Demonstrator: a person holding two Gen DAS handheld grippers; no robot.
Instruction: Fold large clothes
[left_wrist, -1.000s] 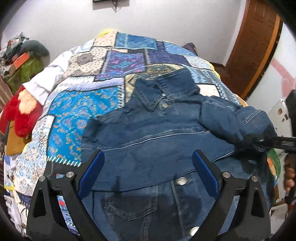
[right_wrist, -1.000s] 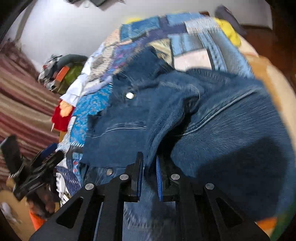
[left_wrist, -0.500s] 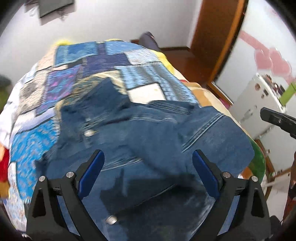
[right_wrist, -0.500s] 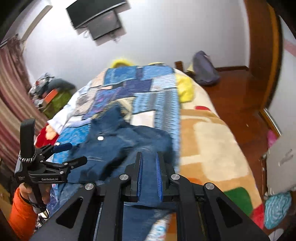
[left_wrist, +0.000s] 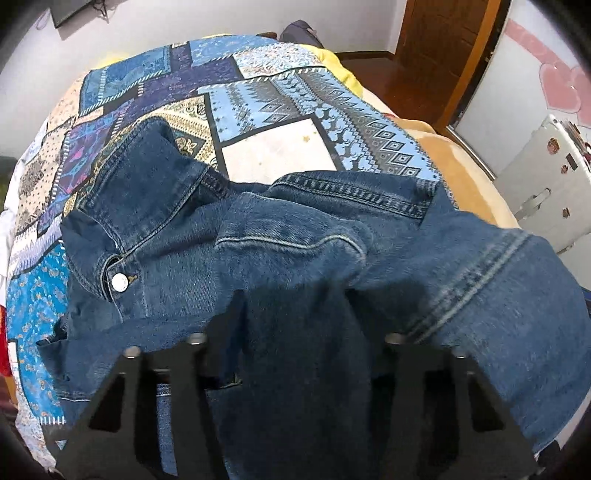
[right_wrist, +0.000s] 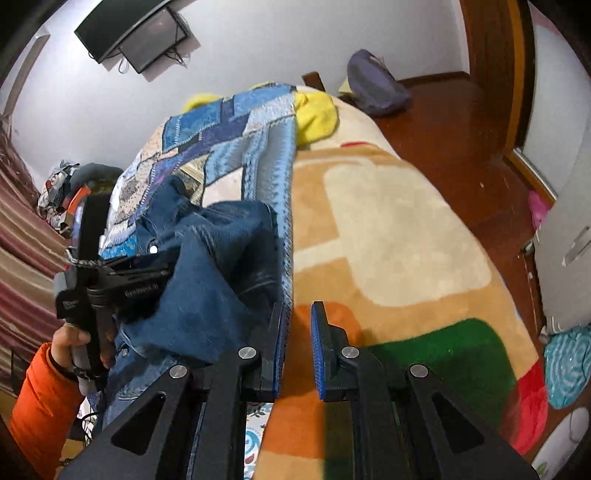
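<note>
Left wrist view first: the denim jacket (left_wrist: 280, 236) lies rumpled on the patchwork quilt (left_wrist: 266, 96), collar up toward the far-left, one silver snap button (left_wrist: 119, 282) catching the light, a sleeve thrown across the chest. A thick fold of that denim rises straight up between the fingers of the left gripper (left_wrist: 295, 321), and the jaws have just been closing in on it; the fabric fills the gap and hides the pads, so the grip looks like a pinch on the cloth. Over to the right wrist view, and you can see the same tool from the side, black frame with the jacket's denim draped over its front end, a hand (right_wrist: 74, 339) in an orange sleeve (right_wrist: 40, 402) wrapped round the handle. The right gripper (right_wrist: 297, 339) hangs above the tan, orange and green blanket (right_wrist: 406, 229) just right of the jacket, blue pads (right_wrist: 318, 354) drawn close together with a slim gap and nothing between them. Beyond, a yellow cushion (right_wrist: 317, 114) sits at the bed's head, a purple bag (right_wrist: 376, 88) on the wooden floor, a dark screen (right_wrist: 133, 33) on the wall.
</note>
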